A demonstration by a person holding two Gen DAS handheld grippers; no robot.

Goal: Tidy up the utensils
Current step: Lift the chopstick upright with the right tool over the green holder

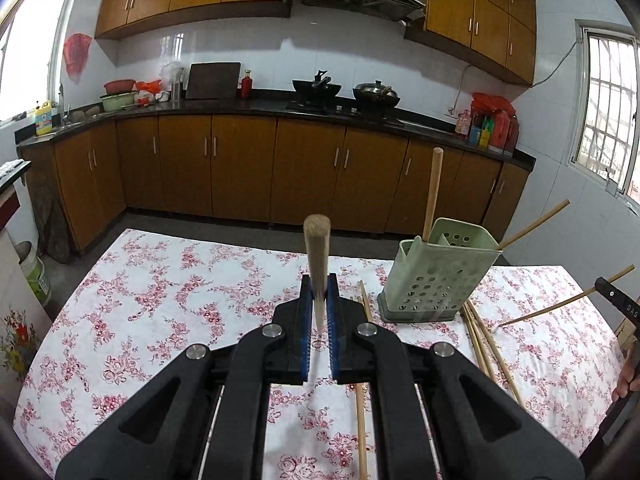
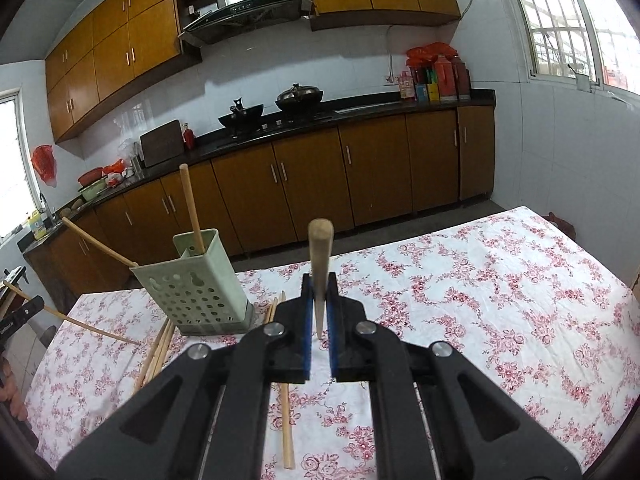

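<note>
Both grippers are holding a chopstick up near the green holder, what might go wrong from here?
1. The green holder is light-looking and already holds two leaning chopsticks; a sideways bump while inserting could tip it.
2. Each chopstick is pinched near one end, so it may pivot or slip in the fingers.
3. Loose chopsticks lie against the holder's base and could roll off the table.

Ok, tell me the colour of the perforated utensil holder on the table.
Pale green utensil holder, seen best in the left wrist view.
</note>
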